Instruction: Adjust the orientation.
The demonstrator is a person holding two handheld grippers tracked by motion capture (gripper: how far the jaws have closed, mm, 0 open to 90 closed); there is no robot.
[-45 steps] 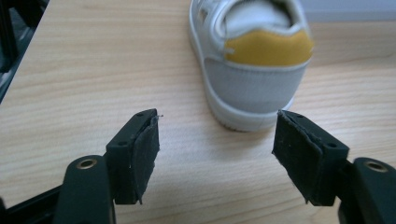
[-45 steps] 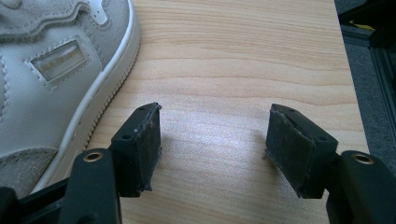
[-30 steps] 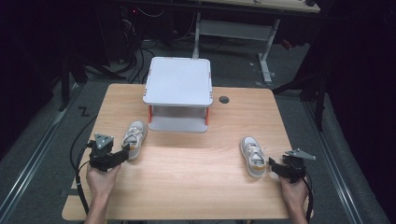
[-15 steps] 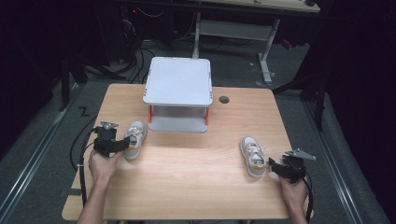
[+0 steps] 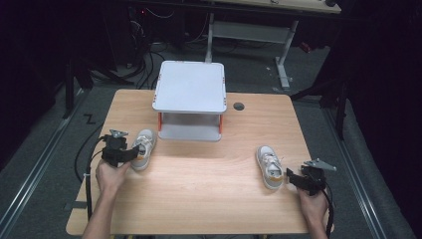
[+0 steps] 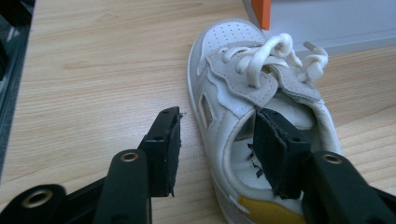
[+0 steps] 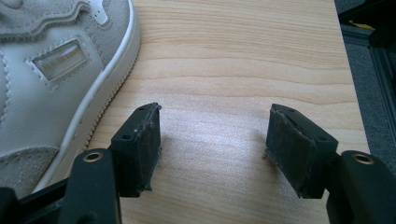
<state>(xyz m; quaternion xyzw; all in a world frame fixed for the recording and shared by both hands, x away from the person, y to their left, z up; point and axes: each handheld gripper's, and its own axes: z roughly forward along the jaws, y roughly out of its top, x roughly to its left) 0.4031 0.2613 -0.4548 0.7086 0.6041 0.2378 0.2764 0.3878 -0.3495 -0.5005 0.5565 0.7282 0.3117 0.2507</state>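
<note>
One jaw of the closing left gripper (image 6: pixel 217 140) sits inside the left shoe (image 6: pixel 243 98); the shoe's side wall lies between, ungripped.

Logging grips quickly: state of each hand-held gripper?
Left hand-held gripper: open, closing, astride white leather sneaker wall.
Right hand-held gripper: open, nothing between.

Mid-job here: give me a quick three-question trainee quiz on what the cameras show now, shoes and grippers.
1. True or false: the left hand-held gripper has one jaw inside the left shoe and one outside its side wall.
2. What lies between the jaws of the right hand-held gripper?
A. a shoe
B. bare table
C. a lace
3. What stands at the table's far middle?

Key:
1. true
2. B; the right shoe lies beside it
3. the white two-level stand
</note>
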